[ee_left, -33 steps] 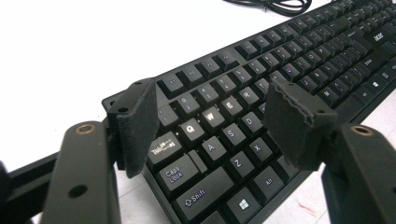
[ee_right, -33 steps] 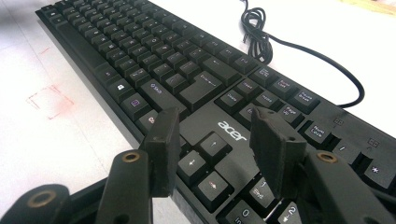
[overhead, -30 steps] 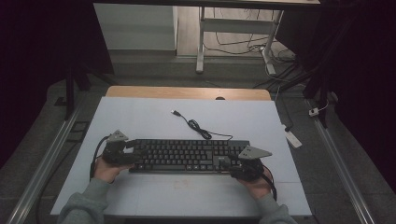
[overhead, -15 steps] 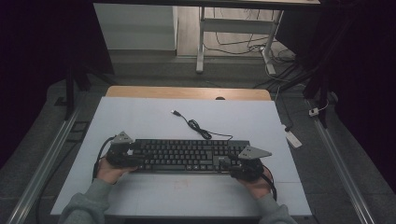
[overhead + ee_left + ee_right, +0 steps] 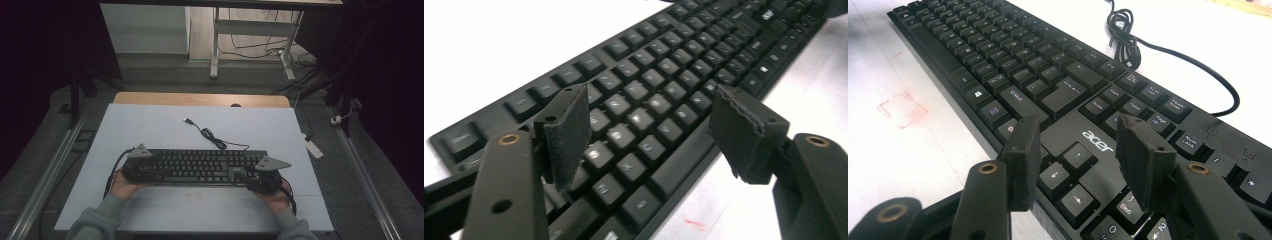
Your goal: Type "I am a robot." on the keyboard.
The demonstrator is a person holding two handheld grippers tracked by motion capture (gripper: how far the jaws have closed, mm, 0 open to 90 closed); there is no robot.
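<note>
At left gripper (image 5: 649,112): spread wide, narrowed a touch just now, nothing clamped, with the lower-left letter keys of the keyboard (image 5: 200,166) between the pads but unpressed. Shifted since a second ago from the keyboard's left end slightly inward along its near edge. At right gripper (image 5: 1080,145): parked as before at the keyboard's right end, likewise wide open, straddling the arrow keys beside the logo, gripping nothing. Reads as lining up both ends for a two-handed lift or slide, not yet begun.

Lying flat and lengthwise on the white table (image 5: 150,125), near edge toward the person. Just in front of the keyboard: faint red marks (image 5: 900,107), meaning unclear. Behind its far edge: cable (image 5: 207,135) bunched in a loop, plug (image 5: 187,121) loose, connected to nothing.

Hard to tell whether the pad tips rest on keycaps or float just above. Cut off in the right gripper view: most of the number pad. Farther behind the keyboard: darkness, desk legs and cords barely legible.
</note>
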